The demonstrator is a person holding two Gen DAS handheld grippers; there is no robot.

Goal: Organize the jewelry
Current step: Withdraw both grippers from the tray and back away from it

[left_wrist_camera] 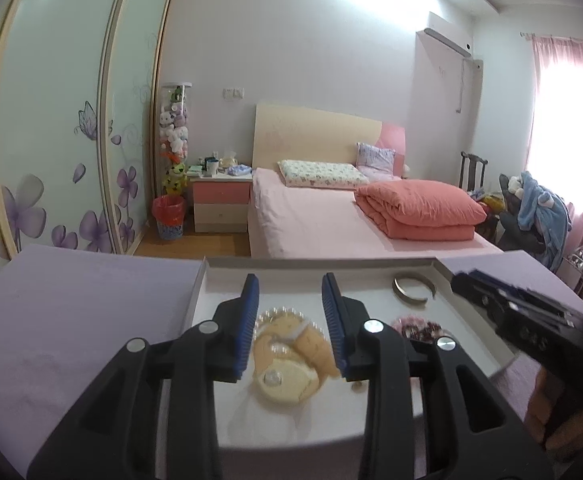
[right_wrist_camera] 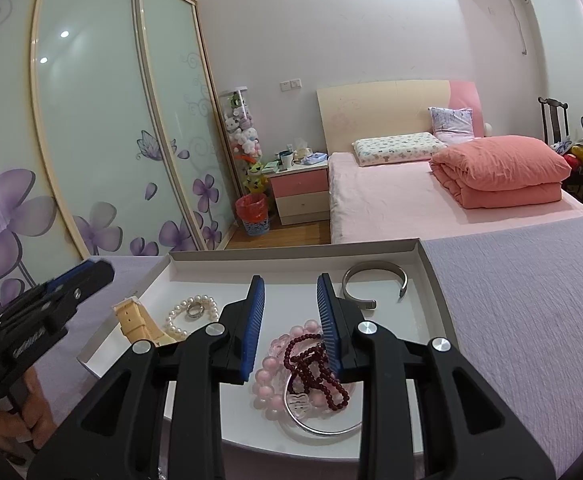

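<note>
A shallow white tray (right_wrist_camera: 431, 308) lies on a lilac cloth and holds the jewelry. My left gripper (left_wrist_camera: 290, 292) is open above a yellow-strapped watch (left_wrist_camera: 291, 364) and a pearl bracelet (left_wrist_camera: 281, 314). My right gripper (right_wrist_camera: 290, 286) is open over a pile of pink beads (right_wrist_camera: 269, 380), dark red beads (right_wrist_camera: 315, 368) and a thin silver bangle (right_wrist_camera: 319, 426). A grey metal cuff (right_wrist_camera: 375, 276) lies at the tray's far right; it also shows in the left wrist view (left_wrist_camera: 413, 288). The pearl bracelet (right_wrist_camera: 183, 320) with a ring (right_wrist_camera: 194, 310) and the watch (right_wrist_camera: 139, 324) lie at the tray's left.
The lilac cloth (right_wrist_camera: 531, 320) covers the surface on both sides of the tray. Beyond it are a pink bed (right_wrist_camera: 431, 200), a nightstand (right_wrist_camera: 299, 192), a red-lined bin (right_wrist_camera: 253, 212) and sliding wardrobe doors (right_wrist_camera: 91, 140).
</note>
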